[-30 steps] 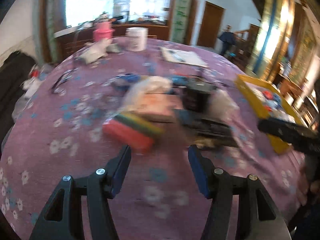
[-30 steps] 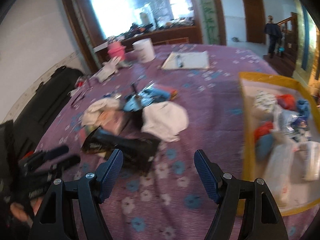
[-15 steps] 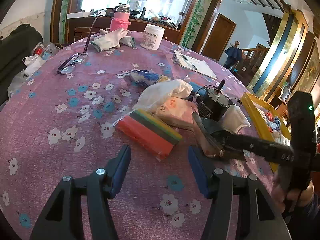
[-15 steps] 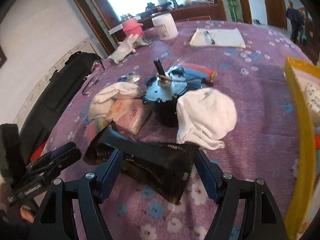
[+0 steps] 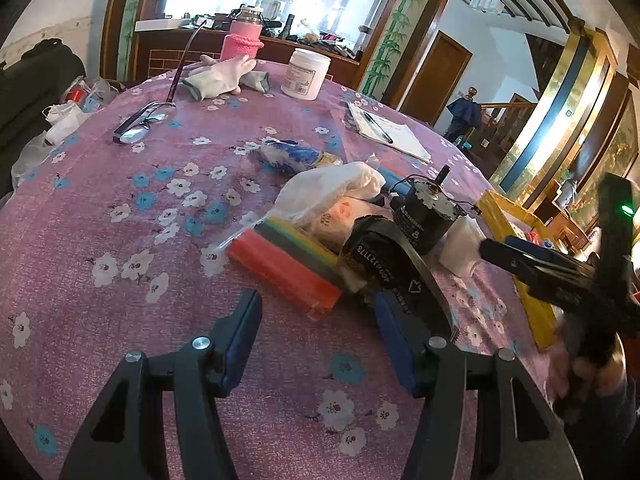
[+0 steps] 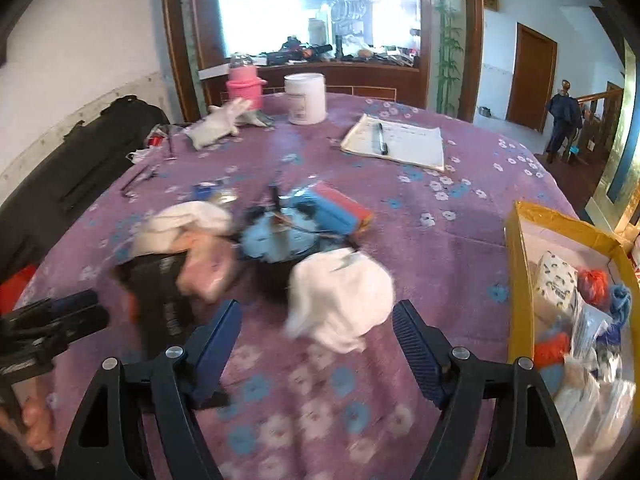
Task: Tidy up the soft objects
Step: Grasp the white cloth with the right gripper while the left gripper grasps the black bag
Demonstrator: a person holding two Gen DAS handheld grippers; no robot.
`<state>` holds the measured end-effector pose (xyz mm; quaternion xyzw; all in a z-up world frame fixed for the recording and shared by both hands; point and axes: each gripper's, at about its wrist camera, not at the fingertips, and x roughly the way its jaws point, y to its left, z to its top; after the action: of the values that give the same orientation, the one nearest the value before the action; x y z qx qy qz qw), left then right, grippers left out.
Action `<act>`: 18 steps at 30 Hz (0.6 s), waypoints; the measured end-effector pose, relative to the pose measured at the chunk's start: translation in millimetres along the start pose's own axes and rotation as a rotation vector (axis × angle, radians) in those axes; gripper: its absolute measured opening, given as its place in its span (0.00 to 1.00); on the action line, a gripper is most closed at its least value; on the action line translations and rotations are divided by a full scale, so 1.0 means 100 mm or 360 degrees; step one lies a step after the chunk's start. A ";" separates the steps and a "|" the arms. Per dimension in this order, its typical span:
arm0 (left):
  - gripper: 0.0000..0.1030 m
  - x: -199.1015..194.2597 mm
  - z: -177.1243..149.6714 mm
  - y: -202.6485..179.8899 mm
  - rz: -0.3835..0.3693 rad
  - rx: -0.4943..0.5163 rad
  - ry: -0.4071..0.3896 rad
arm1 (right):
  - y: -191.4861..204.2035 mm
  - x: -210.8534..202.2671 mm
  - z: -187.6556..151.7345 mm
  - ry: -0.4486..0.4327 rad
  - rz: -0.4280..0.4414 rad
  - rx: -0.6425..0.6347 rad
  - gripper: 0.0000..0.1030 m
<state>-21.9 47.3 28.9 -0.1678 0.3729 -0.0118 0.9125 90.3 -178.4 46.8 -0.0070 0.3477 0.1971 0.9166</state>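
Note:
A pack of coloured sponges (image 5: 288,266) lies on the purple flowered tablecloth just ahead of my open, empty left gripper (image 5: 316,320). Beside it are a black foil packet (image 5: 384,264), a white plastic bag (image 5: 332,188) over a pink tissue pack (image 5: 336,220), and a black motor (image 5: 424,216). My right gripper (image 6: 316,334) is open and empty, just short of a white cloth (image 6: 340,296). The yellow box (image 6: 520,280) at right holds several soft items. The right gripper also shows at the right of the left wrist view (image 5: 540,264).
Farther back lie glasses (image 5: 140,124), white gloves (image 5: 224,76), a pink bottle (image 5: 242,42), a white jar (image 5: 306,74) and a notepad with a pen (image 6: 396,146). A black bag (image 6: 88,152) sits at the table's left edge.
My left gripper has moved closer to the sponge pack. My right gripper has swung right, from over the black packet to facing the white cloth; its view is blurred.

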 end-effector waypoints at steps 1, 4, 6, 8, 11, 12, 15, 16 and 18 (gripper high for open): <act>0.57 0.00 0.00 0.00 -0.0001 0.0000 0.0000 | -0.03 0.10 0.02 0.0047 0.0009 0.0005 0.80; 0.57 0.00 0.00 0.00 -0.0003 0.0000 0.0001 | -0.08 0.29 0.06 0.0098 -0.0070 -0.0008 0.80; 0.57 -0.01 0.00 0.00 -0.0004 0.0002 0.0001 | -0.18 0.38 0.05 0.0123 -0.0050 0.0068 0.80; 0.57 0.00 0.00 -0.01 -0.0004 0.0007 0.0005 | -0.28 0.40 0.05 0.0098 0.0016 0.0180 0.61; 0.57 0.01 0.00 -0.02 -0.0003 0.0014 0.0009 | -0.35 0.39 0.02 0.0092 0.0026 0.0233 0.21; 0.57 0.02 0.00 -0.02 -0.0002 0.0016 0.0012 | -0.34 0.36 0.01 0.0083 0.0058 0.0242 0.19; 0.57 0.03 0.01 -0.03 -0.0002 0.0021 0.0019 | -0.25 0.17 -0.08 0.0041 0.0115 0.0241 0.16; 0.57 0.04 0.01 -0.03 -0.0001 0.0022 0.0021 | -0.20 0.08 -0.11 0.0013 0.0130 0.0225 0.16; 0.57 0.04 0.01 -0.03 -0.0001 0.0022 0.0024 | -0.10 -0.05 -0.18 -0.0019 0.0177 0.0213 0.16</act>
<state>-18.2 44.3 27.6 -0.1613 0.3797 -0.0159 0.9108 78.6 -191.9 35.4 0.0748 0.3545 0.2239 0.9047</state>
